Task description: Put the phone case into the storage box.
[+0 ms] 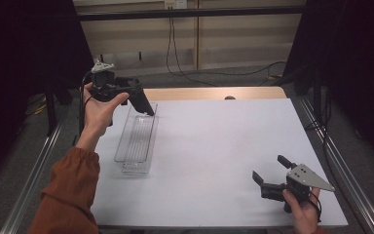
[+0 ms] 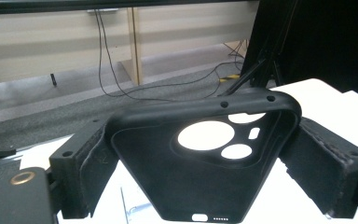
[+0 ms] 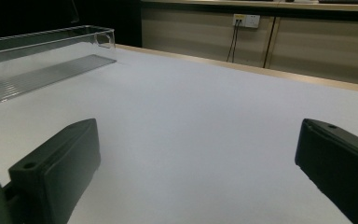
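My left gripper (image 1: 132, 91) is held up over the far left of the white table (image 1: 214, 146), shut on a black phone case (image 1: 145, 106). The case's lower end hangs just above the far end of a clear plastic tray (image 1: 122, 141). In the left gripper view the case (image 2: 200, 182) sits across both pads (image 2: 91, 172), its inner side and camera cut-outs facing me. My right gripper (image 1: 270, 168) rests low near the front right of the table, open, with nothing between its jaws. In the right gripper view (image 3: 200, 154) the tray (image 3: 42, 70) lies far off to the left.
The long narrow tray holds nothing that I can see. A wooden strip (image 1: 209, 92) edges the table's far side. Metal rails (image 1: 341, 165) run along both sides, cables (image 1: 185, 73) lie on the floor beyond, and dark curtains (image 1: 355, 58) flank the table.
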`<state>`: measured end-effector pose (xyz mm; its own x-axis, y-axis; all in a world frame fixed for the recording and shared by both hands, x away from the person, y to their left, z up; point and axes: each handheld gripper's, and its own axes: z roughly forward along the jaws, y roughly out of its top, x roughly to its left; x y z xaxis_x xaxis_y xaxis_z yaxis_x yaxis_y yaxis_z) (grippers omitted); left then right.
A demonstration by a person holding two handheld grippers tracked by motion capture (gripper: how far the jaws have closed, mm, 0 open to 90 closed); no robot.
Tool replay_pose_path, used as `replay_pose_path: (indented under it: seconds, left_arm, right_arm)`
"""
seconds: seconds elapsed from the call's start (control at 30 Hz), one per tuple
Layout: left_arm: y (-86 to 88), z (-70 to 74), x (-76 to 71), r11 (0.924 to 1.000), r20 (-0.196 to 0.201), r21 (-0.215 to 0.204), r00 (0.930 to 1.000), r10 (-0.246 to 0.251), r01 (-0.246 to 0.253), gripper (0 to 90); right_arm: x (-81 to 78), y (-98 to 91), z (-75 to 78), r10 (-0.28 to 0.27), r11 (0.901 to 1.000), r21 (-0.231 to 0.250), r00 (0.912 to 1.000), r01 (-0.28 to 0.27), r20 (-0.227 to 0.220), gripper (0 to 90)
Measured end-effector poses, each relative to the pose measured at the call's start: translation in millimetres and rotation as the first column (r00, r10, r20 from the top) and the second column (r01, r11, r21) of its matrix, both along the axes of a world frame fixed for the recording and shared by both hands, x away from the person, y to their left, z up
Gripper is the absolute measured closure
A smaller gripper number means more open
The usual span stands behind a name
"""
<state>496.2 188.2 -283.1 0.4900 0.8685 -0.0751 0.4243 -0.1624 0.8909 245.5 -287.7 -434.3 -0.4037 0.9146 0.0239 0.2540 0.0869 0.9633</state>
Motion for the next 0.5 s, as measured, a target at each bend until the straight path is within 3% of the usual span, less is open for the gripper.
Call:
replay_pose_path:
  seconds: [0.37, 0.5]
  left_arm:
    - [-3.5, -12.6, 12.8, 0.9983, -0.003, 0.038, 0.999, 0.044, -0.044, 13.9]
    - [-3.9, -17.2, 17.1, 0.997, -0.015, 0.032, 0.9973, 0.071, -0.071, 13.7]
  right_arm:
    - [-0.4, -0.5, 0.1, -0.002, 1.0, 0.0, 1.0, 0.002, 0.003, 0.0]
    - [-0.6, -0.4, 0.2, 0.0, 1.0, -0.002, 1.0, 0.0, 0.002, 0.0]
